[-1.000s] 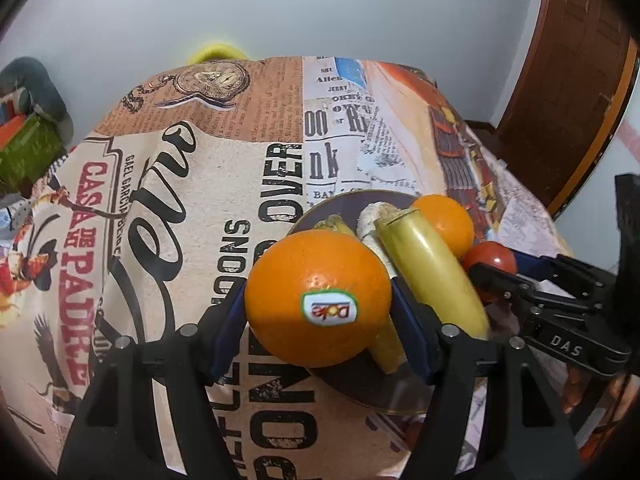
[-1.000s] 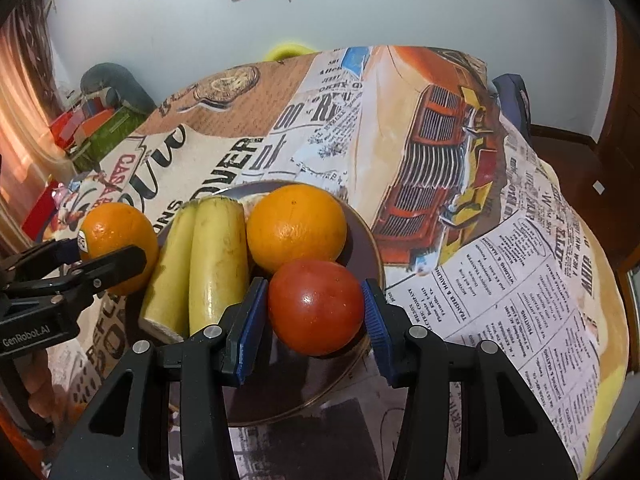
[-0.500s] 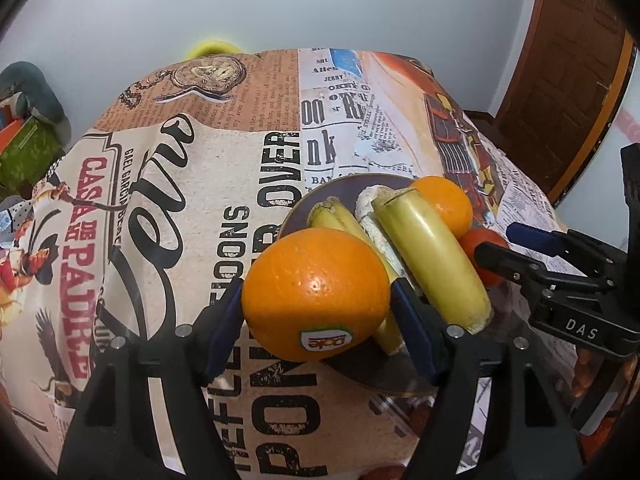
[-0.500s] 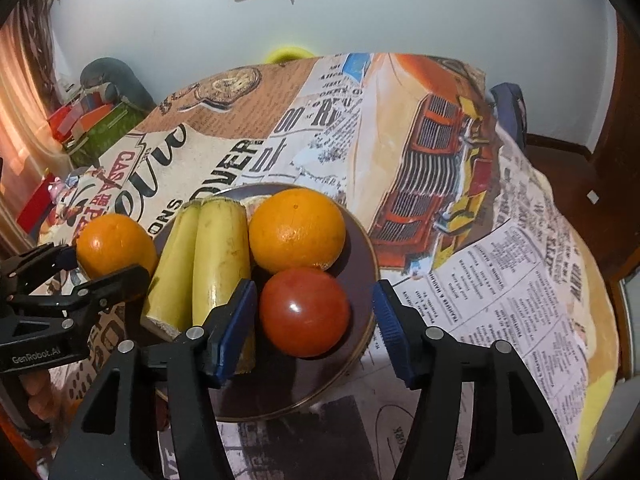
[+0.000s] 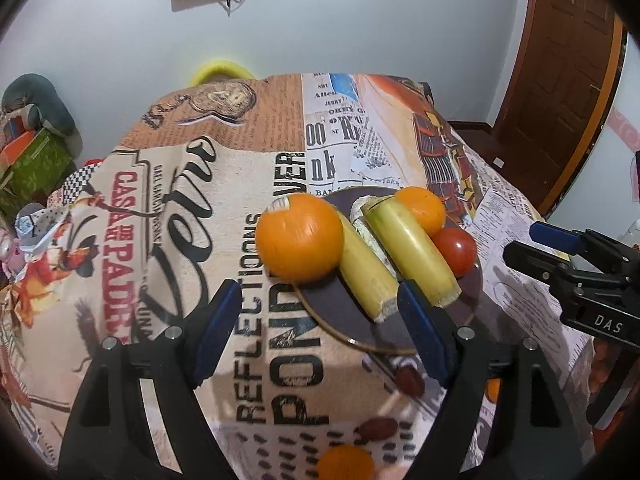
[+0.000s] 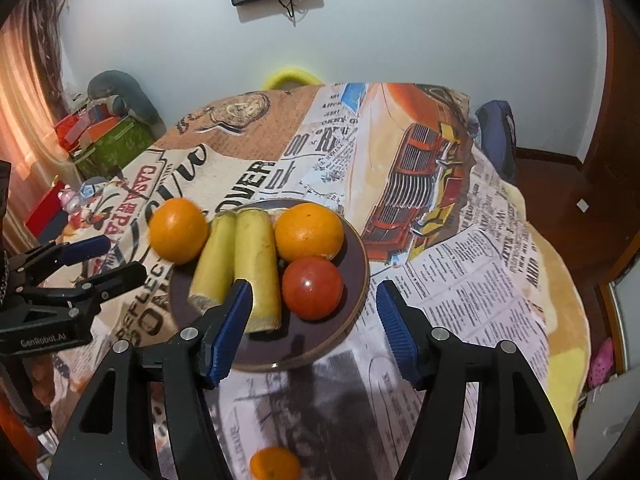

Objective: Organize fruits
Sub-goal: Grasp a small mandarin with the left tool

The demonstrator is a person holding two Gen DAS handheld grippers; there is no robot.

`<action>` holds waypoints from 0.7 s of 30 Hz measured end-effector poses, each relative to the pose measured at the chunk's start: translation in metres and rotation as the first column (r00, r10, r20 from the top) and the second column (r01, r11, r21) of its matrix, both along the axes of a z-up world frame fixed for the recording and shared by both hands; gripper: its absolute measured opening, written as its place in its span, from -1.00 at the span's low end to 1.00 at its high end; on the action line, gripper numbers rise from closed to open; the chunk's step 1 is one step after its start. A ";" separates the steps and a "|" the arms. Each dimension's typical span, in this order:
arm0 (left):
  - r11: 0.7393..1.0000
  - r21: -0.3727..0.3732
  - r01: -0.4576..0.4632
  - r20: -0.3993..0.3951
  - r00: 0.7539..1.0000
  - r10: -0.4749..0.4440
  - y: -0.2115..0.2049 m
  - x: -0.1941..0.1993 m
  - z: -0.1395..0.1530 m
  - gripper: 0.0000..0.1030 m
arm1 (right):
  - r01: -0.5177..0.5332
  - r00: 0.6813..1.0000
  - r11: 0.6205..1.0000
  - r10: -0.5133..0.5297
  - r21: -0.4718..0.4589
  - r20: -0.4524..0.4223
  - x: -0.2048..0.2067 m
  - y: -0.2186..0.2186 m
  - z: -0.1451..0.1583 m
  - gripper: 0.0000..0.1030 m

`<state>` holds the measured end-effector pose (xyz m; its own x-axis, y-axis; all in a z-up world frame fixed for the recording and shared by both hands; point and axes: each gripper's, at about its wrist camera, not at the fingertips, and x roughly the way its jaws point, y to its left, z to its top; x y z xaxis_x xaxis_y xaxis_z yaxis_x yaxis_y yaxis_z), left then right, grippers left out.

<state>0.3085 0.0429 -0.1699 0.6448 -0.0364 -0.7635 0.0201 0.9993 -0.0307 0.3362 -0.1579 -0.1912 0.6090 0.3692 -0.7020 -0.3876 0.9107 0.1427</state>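
A dark round plate (image 6: pixel 352 292) sat on a table (image 6: pixel 480 280) covered with a newspaper-and-vintage-car print cloth. On the plate lay two yellow-green banana pieces (image 6: pixel 256 264) side by side at its left, an orange (image 6: pixel 309 231) at its far side, and a red tomato (image 6: pixel 312 287) nearest the camera, touching the orange. A second orange (image 6: pixel 178 230) rested at the plate's left rim, against the bananas. The right claw (image 6: pixel 314 322) hovered over the plate's near edge, its blue-padded jaws opening with nothing gripped between them. The left claw (image 6: pixel 102 258) reached in left of the plate, jaws apart, near the second orange. A small orange (image 6: pixel 274 463) lay well nearer the camera than the plate.
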 end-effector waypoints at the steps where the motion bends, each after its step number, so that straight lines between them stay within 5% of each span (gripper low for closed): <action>1: 1.000 0.000 -0.003 0.002 1.000 0.003 0.002 -0.004 0.002 0.56 | -0.002 1.000 1.000 0.002 -0.003 0.004 -0.004 0.000 0.002 0.19; 21: 0.999 0.003 -0.054 -0.036 0.998 0.054 0.026 -0.077 -0.004 0.57 | -0.023 1.000 0.999 0.022 -0.045 -0.019 -0.065 -0.003 0.002 0.28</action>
<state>0.2315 0.0689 -0.1738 0.6176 -0.0006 -0.7865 -0.0352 0.9990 -0.0284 0.2710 -0.1608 -0.1897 0.5880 0.3501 -0.7291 -0.4055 0.9076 0.1088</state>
